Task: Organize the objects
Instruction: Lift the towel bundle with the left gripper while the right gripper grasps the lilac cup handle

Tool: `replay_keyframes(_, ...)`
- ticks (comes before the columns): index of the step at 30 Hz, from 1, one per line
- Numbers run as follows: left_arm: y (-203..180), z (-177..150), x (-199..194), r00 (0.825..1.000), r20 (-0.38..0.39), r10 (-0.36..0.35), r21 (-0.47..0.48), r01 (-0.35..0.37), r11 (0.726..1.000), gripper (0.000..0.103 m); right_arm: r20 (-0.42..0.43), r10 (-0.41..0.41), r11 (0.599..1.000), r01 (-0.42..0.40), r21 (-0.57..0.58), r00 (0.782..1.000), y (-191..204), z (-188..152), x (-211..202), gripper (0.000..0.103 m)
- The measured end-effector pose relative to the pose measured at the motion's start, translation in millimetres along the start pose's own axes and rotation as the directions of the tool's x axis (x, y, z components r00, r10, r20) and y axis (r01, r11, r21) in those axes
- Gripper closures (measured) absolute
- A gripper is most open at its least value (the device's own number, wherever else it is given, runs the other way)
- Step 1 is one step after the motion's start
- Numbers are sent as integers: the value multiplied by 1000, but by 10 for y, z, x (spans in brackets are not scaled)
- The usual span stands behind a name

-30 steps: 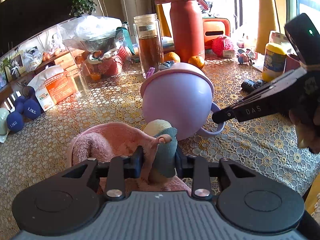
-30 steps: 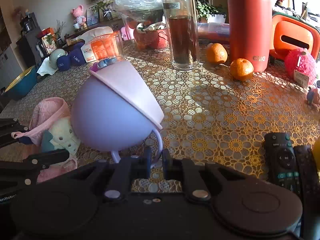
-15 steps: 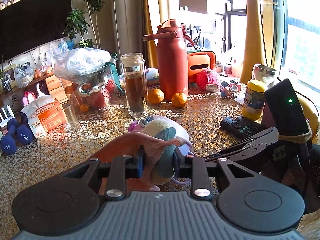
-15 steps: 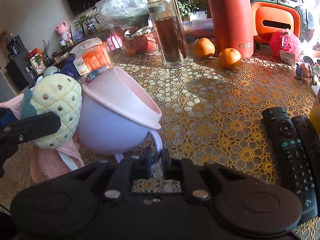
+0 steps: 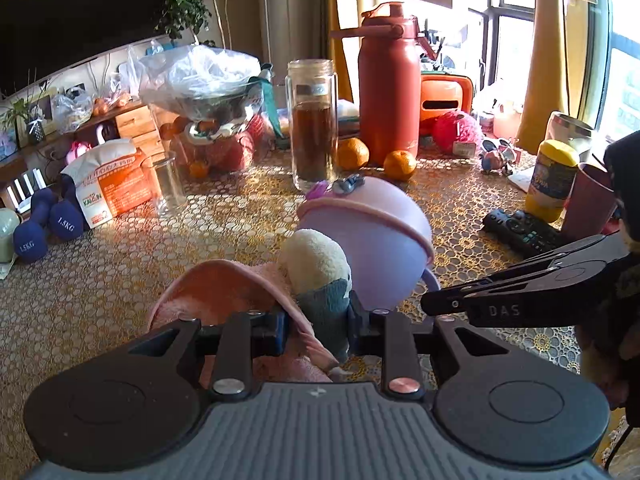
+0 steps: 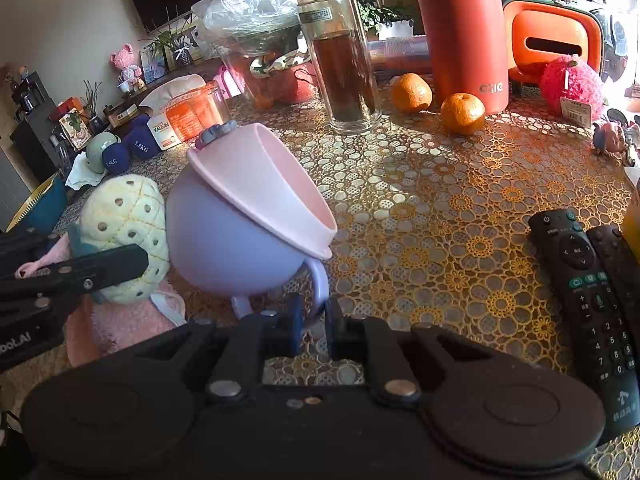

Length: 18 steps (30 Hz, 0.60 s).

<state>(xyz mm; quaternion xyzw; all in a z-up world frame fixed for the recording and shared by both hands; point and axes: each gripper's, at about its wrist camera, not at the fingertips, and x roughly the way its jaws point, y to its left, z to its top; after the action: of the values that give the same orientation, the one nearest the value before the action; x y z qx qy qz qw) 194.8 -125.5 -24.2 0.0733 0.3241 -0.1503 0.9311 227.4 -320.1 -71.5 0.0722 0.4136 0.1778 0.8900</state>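
Observation:
My left gripper (image 5: 316,320) is shut on a plush pineapple toy (image 5: 316,264) with a cream body and teal leaves, together with the edge of a pink fuzzy cloth (image 5: 224,292). The toy (image 6: 124,220) hangs just left of a tilted lilac bowl (image 6: 224,244) with a pink inner rim (image 6: 272,188). My right gripper (image 6: 312,320) is shut on the bowl's lilac handle (image 6: 320,280) and tips the bowl's mouth to the right. The bowl also shows in the left wrist view (image 5: 372,240), right behind the toy.
On the lace tablecloth (image 6: 440,208) stand a glass tea jar (image 6: 344,64), a red flask (image 6: 460,28), oranges (image 6: 462,114), two remotes (image 6: 588,300), a yellow jar (image 5: 554,180), a clear glass (image 5: 168,184), a bagged bowl (image 5: 200,80) and blue dumbbells (image 5: 44,224).
My left gripper, after lifting the toy and cloth, has come down again beside the bowl. The right gripper still holds the bowl's handle, and the bowl has stayed tilted.

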Motion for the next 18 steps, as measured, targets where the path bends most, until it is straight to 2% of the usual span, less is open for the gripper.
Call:
replay_keyframes(4, 115, -88, 147, 998, -62, 22, -19, -23, 1000, 76, -2, -10, 1000, 10, -5, 1000, 28, -13, 8, 91)
replay_keyframes(7, 133, -141, 135, 997, -72, 24, -14, -25, 1000, 76, -3, -5, 1000, 5, 10, 1000, 13, -10, 9, 91)
replay_keyframes(13, 85, -35, -242, 999, 5, -37, -37, 37, 999, 76, 0, 10, 1000, -10, 19, 1000, 61, -45, -42, 91)
replay_keyframes(18, -134, 131, -392, 994, 62, -93, -11, 93, 996, 76, 5, 11, 1000, -11, 3, 1000, 136, -70, -61, 91)
